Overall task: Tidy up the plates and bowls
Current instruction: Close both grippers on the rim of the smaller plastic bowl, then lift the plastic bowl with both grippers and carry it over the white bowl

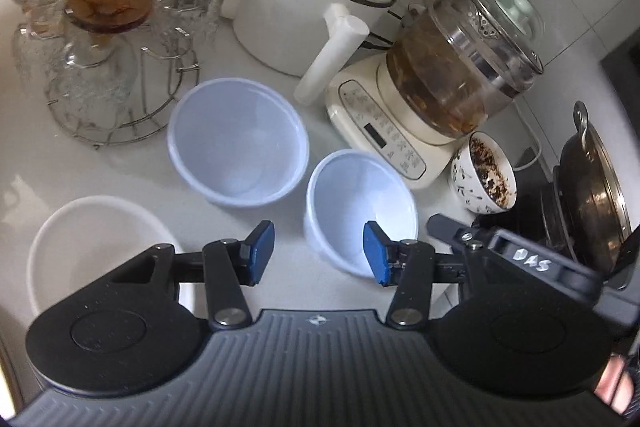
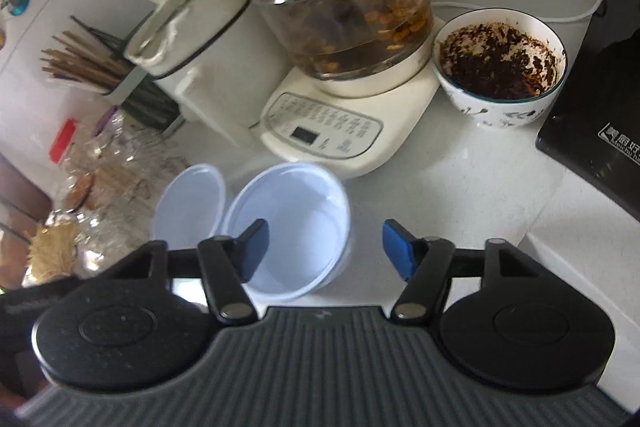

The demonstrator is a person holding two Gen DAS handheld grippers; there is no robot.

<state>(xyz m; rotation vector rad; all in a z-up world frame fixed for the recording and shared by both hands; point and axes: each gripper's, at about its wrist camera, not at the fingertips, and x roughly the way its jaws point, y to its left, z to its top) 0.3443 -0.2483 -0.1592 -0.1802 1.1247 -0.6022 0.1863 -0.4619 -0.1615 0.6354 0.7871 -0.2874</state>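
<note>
My left gripper and right gripper both hang with fingers released, grasping nothing. 2 pale blue plastic bowls stand side by side on the white tabletop, just before the cream kettle base. A white round bowl sits to their left.

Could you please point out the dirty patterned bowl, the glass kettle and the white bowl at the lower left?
dirty patterned bowl (image 2: 500,67): right wrist view, on its crusted inside.
glass kettle (image 1: 460,67): left wrist view, on its glass wall.
white bowl (image 1: 100,239): left wrist view, on its bare inside.
</note>
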